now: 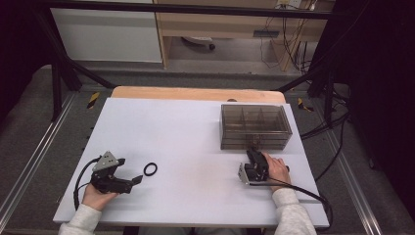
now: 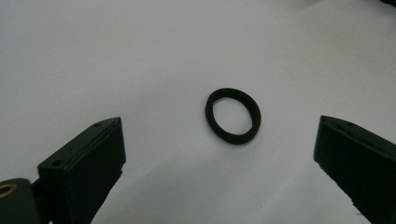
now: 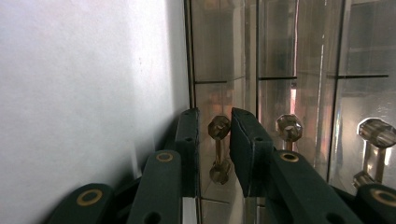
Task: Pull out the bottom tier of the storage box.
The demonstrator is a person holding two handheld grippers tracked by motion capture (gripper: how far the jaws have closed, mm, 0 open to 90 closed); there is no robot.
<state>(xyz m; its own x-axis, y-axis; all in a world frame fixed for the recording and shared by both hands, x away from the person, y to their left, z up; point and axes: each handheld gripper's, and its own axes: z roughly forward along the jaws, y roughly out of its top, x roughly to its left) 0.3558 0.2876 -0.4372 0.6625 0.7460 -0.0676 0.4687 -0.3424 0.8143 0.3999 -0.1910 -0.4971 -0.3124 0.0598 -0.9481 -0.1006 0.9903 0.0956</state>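
Right gripper (image 3: 214, 135) at the front of the drawer box (image 1: 254, 126), its jaws narrowed around the bottom drawer's knob (image 3: 218, 127) with slim gaps either side, not yet pinching. Best practice: centre the knob between the pads, close fully, then pull straight back along the table (image 1: 195, 147). Left gripper (image 2: 219, 154) rests wide open and empty, the black ring (image 2: 232, 115) lying flat just ahead of it.
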